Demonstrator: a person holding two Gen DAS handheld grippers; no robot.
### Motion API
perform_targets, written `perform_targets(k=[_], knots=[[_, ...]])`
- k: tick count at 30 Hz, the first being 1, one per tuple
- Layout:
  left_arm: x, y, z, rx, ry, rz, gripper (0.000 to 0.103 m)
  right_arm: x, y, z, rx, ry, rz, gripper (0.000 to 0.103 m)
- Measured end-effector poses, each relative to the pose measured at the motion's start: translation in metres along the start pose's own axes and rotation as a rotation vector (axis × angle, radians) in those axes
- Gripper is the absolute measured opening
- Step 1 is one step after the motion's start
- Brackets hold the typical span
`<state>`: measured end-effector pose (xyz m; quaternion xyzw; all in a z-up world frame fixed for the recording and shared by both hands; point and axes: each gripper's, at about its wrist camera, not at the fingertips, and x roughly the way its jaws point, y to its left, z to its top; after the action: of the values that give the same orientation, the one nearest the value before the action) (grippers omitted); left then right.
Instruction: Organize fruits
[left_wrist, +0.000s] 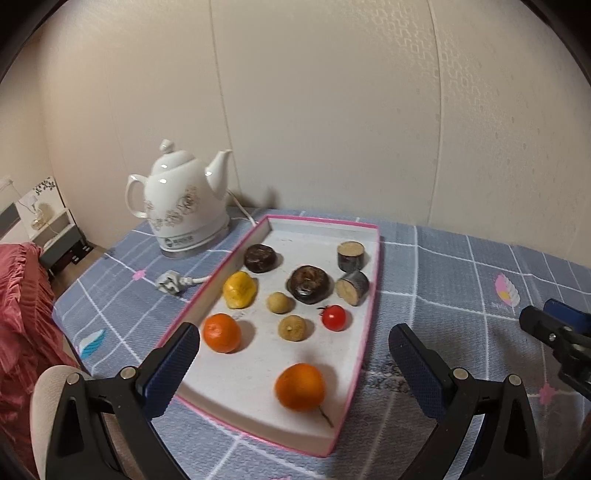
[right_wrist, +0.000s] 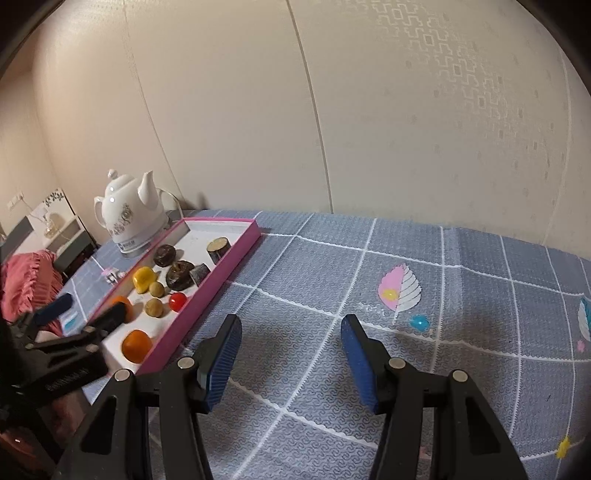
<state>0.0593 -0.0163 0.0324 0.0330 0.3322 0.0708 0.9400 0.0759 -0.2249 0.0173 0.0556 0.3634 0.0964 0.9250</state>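
Blue checked cloth (right_wrist: 424, 280) covers tabletop; cream panelled wall (left_wrist: 332, 110) behind. Pink-rimmed tray (left_wrist: 364, 332) beside white kettle (left_wrist: 181, 206). Left tool (left_wrist: 295, 350), right tool (right_wrist: 291, 354): both spread, empty.

Left gripper (left_wrist: 295, 354): held wide open, nothing gripped between the jaws.
Left fingers (left_wrist: 173, 363): black arms faced with blue ribbed pads; both are pointed forward and slightly down.
Left gripper in right view (right_wrist: 83, 312): seen at the left edge, angled up and to the right, jaws parted.
Right gripper (right_wrist: 291, 341): held open with a clear gap, nothing gripped.
Right fingers (right_wrist: 360, 360): blue pads on black arms, pointed forward and tilted down.
Right gripper in left view: only partly seen at the right edge, with a blue pad visible.
Spacing: the two grippers are kept apart, side by side.
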Motion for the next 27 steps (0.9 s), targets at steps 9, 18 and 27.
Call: perform_targets(k=[9, 18, 27], knots=[[-0.012, 0.025, -0.025, -0.029, -0.04, 0.014, 0.103, 0.003, 0.016, -0.012, -0.099, -0.065, -0.036, 0.058], [-0.025, 0.044, -0.039, -0.043, -0.072, 0.019, 0.103, -0.027, 0.042, -0.026, 0.142, -0.131, -0.089, 0.077], [-0.041, 0.063, -0.05, -0.092, -0.042, 0.086, 0.103, -0.032, 0.096, -0.046, -0.099, -0.111, -0.062, 0.078]])
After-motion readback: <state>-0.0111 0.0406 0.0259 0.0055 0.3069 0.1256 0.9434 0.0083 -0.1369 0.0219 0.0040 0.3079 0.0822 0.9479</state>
